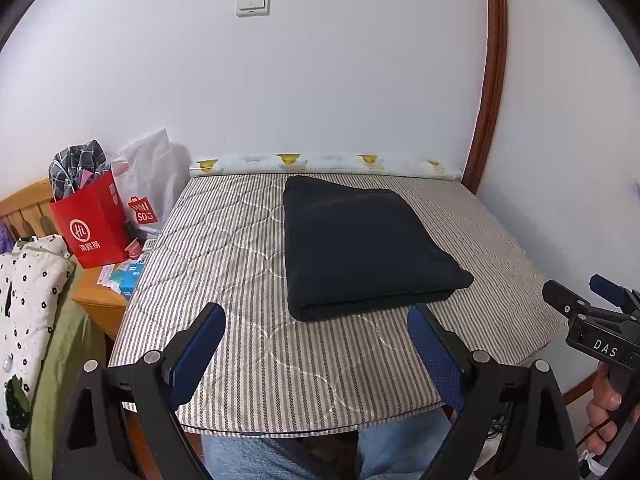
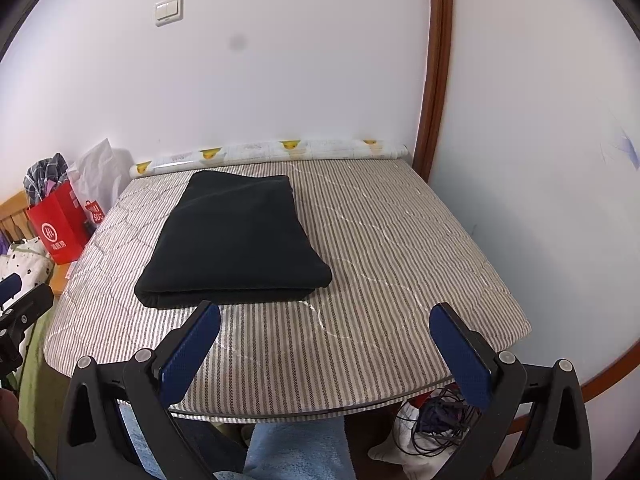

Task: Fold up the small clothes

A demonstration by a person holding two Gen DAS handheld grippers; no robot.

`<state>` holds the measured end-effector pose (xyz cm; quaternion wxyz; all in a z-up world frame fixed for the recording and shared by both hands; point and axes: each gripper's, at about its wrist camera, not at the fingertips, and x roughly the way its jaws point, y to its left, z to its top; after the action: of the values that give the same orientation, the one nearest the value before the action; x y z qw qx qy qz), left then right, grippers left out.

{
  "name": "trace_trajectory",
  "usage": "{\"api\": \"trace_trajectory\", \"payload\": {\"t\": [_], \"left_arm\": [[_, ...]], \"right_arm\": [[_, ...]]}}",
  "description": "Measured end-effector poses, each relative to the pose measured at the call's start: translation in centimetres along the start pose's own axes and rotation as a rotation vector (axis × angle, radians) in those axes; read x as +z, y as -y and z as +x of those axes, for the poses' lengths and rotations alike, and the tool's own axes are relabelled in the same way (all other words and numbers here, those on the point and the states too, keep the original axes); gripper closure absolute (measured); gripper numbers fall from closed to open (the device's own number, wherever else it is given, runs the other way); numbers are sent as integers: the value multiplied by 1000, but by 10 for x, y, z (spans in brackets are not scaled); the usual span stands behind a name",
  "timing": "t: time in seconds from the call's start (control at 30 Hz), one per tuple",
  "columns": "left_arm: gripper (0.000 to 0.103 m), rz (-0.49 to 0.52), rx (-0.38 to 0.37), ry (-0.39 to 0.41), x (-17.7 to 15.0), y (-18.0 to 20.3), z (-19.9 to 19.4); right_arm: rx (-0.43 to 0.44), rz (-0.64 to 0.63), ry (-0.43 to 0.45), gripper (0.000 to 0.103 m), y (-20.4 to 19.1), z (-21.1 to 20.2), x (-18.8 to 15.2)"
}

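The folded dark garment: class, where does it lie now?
The folded dark garment lies on the striped pad, left of centre in the right wrist view, beyond both open grippers, untouched.

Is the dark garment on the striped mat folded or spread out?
Folded. The dark garment lies as a compact rectangle with stacked layers along its near edge, and neither tool touches it.

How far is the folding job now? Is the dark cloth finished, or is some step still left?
Done, as it looks: the dark garment lies as a neat, layered rectangle on the striped pad. In hand: nothing; the left gripper and right gripper are both open, short of the cloth's near edge. Left: perhaps a last fold or putting it aside; no other unfolded piece lies on the pad.
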<state>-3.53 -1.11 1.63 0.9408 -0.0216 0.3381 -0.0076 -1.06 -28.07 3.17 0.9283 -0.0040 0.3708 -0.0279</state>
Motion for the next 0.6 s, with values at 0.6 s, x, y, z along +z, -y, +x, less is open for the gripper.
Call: {"api": "trace_trajectory", "payload": {"t": [0.6], "left_arm": [[11,-10,2,-1,-1,-3,-1]], "right_arm": [[20,-2,2,0,-4,-3,1]]}}
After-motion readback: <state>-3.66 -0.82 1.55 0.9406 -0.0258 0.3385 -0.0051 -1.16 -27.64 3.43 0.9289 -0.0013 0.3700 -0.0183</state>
